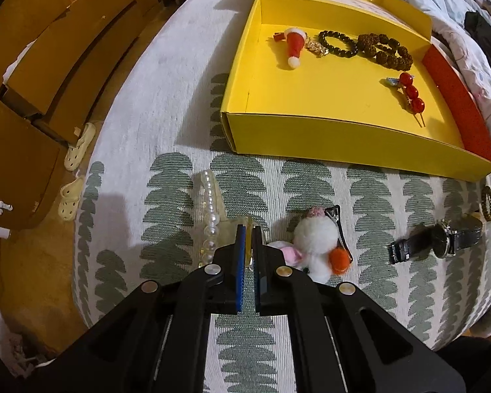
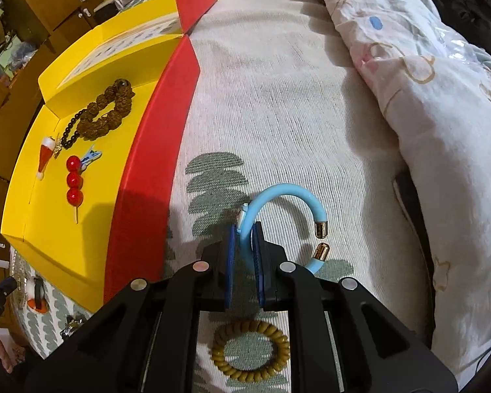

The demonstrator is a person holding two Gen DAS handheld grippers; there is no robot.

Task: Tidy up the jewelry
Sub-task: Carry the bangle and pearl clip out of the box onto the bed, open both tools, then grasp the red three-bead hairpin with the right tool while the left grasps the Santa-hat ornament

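A yellow box (image 1: 311, 131) with a red side lies on the patterned bed cover. In it are a Santa hat clip (image 1: 294, 46), a black bead bracelet (image 1: 338, 43), a brown seed bracelet (image 1: 386, 50) and a red ball hairpin (image 1: 410, 93). My left gripper (image 1: 248, 229) is shut on a translucent yellow clip with a pearl strand (image 1: 209, 209), low over the cover. A white pompom clip (image 1: 317, 242) and a black watch (image 1: 442, 239) lie to its right. My right gripper (image 2: 245, 226) is shut on a light blue bangle (image 2: 288, 196) with gold ends, right of the box (image 2: 140, 180).
A brown coil hair tie (image 2: 250, 350) lies on the cover under my right gripper, and shows at the right edge of the left wrist view (image 1: 487, 203). A rumpled floral quilt (image 2: 425, 98) lies to the right. Cardboard boxes (image 1: 49, 65) and slippers (image 1: 78, 147) are on the floor at left.
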